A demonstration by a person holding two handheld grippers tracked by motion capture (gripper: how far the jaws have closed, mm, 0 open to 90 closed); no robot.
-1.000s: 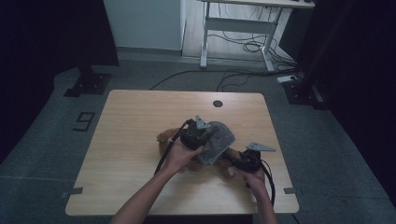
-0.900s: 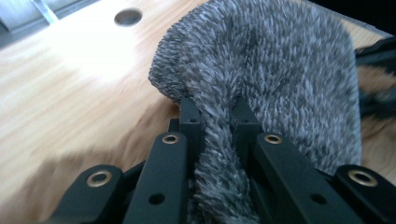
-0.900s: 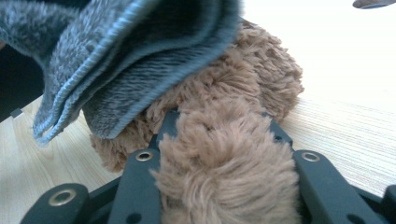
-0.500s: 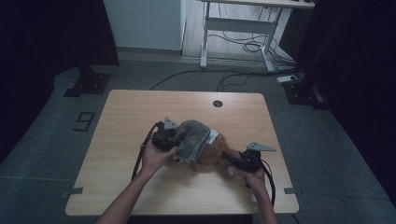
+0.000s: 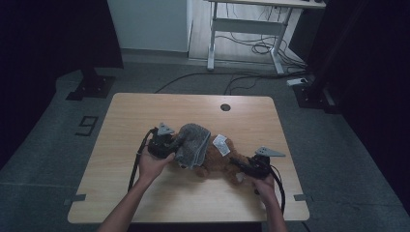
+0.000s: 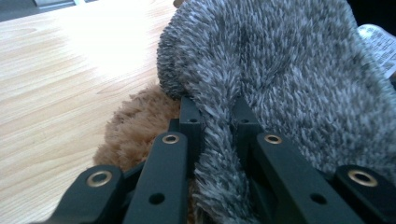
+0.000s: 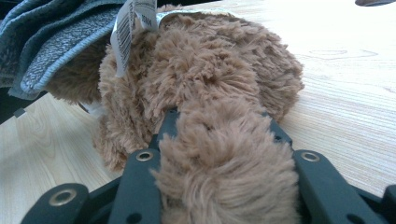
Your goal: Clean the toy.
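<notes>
The left gripper (image 5: 170, 146) pinches a fold of the grey cloth (image 6: 280, 70), jaws nearly closed on it. The cloth drapes over a brown plush toy (image 7: 205, 79) just beyond. The right gripper (image 5: 240, 165) clamps a furry limb of that toy against the table (image 5: 145, 111).

towel (image 5: 192, 144) on plush toy (image 5: 220, 162) | toy mid-table (image 5: 145, 203) | tag (image 5: 221, 144) right of towel

"9" on the floor (image 5: 87, 125)
</notes>
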